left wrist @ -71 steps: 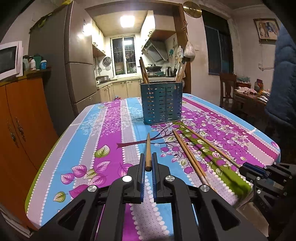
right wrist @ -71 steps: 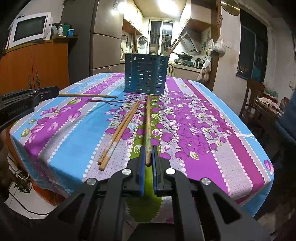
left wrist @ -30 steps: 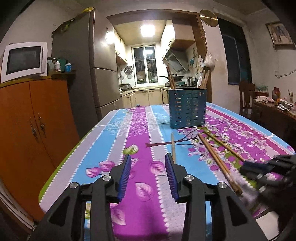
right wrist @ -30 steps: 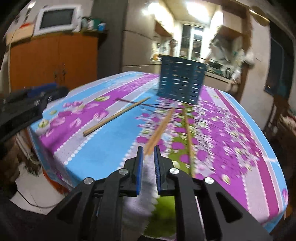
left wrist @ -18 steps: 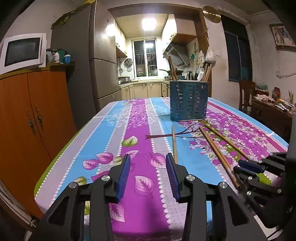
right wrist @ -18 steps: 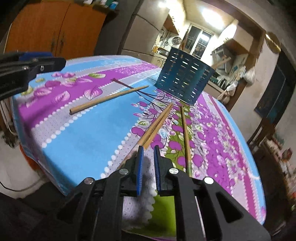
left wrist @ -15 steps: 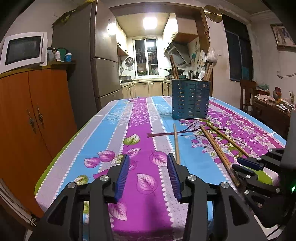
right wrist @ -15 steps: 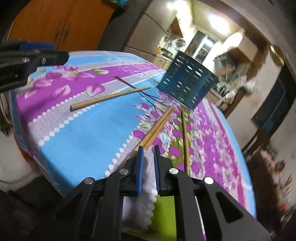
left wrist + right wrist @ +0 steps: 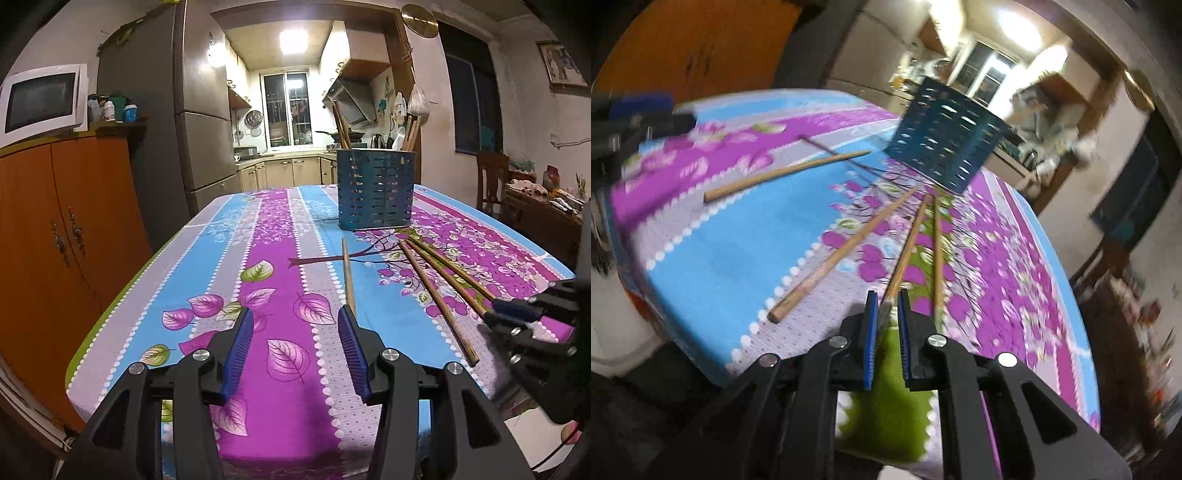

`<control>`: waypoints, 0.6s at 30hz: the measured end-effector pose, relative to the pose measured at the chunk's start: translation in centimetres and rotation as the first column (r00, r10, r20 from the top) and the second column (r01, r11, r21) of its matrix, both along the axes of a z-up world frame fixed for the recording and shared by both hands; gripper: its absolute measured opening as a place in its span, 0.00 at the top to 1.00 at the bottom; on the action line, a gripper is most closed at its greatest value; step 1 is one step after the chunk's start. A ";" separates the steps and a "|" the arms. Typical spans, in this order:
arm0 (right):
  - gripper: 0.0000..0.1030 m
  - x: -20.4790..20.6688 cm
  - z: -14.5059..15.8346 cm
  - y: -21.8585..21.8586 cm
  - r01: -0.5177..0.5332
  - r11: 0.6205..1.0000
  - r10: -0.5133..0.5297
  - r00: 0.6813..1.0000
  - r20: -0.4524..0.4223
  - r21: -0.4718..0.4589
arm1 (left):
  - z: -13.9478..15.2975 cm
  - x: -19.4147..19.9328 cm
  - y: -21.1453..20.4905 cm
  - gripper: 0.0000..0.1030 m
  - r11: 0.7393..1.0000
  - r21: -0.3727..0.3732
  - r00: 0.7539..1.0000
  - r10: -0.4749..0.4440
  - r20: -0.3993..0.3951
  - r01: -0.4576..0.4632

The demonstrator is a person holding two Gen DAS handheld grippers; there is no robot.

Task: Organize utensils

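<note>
A: A kitchen lies behind the desk [image 9: 280,258] with its flowered cloth. Where are the left tongs [image 9: 295,332]?

B: Spread wide, holding nothing. One loose chopstick [image 9: 348,275] lies just ahead of their right finger, pointing toward the blue holder [image 9: 375,192] far ahead.

A: And the right tongs [image 9: 886,310]?

B: Narrowed around the near end of a middle chopstick [image 9: 908,243]. The blur hides whether they actually pinch it. Another stick lies just left, one just right.

A: Advice?

B: I'd close on that single stick only, lift level, then tip it upright over the holder.
</note>
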State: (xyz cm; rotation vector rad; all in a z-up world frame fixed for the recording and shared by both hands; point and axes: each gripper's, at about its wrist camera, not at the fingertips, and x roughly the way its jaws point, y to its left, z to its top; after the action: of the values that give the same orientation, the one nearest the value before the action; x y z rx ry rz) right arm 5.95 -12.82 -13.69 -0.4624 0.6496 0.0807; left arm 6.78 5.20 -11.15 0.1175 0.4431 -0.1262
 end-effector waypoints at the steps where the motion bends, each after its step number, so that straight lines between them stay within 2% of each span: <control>1: 0.91 -0.2 0.2 0.0 -0.006 1.000 0.005 1.000 0.007 0.013 | -0.1 0.1 -0.1 0.52 1.000 0.000 1.000 -0.004 -0.004 0.004; 5: 0.91 -0.7 0.1 1.9 -0.069 0.998 0.070 0.997 0.036 -0.013 | 0.1 0.0 -0.6 0.52 1.000 0.002 1.000 -0.020 0.000 0.020; 8: 0.91 -0.1 -0.6 3.2 -0.092 0.995 0.093 0.996 0.007 -0.036 | 0.5 -0.2 -1.0 0.52 1.000 0.008 0.999 -0.030 0.012 0.030; 10: 0.91 -0.8 0.2 3.6 -0.135 0.991 0.136 0.990 0.029 -0.020 | 0.7 -0.2 -1.0 0.52 1.000 0.013 0.999 -0.028 0.017 0.028; 12: 0.91 -1.3 1.4 2.8 -0.107 0.994 0.106 0.992 0.075 0.014 | 0.6 -0.2 -0.9 0.52 0.999 0.022 0.999 -0.034 0.014 0.033; 15: 0.91 -1.5 3.1 -0.5 -0.009 0.996 0.000 0.996 0.094 0.091 | 0.0 0.0 -1.1 0.52 0.995 0.058 0.997 -0.077 -0.021 0.078; 18: 0.91 -2.5 3.0 -2.9 0.036 0.995 -0.044 0.996 0.082 0.092 | -1.2 0.0 -1.9 0.52 0.981 0.115 0.987 -0.147 -0.068 0.154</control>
State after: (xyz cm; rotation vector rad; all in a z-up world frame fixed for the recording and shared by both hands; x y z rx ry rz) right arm 3.45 -15.77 -10.70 -0.3637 0.5698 0.0523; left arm 6.74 3.28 -12.35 0.2659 0.5009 -0.2530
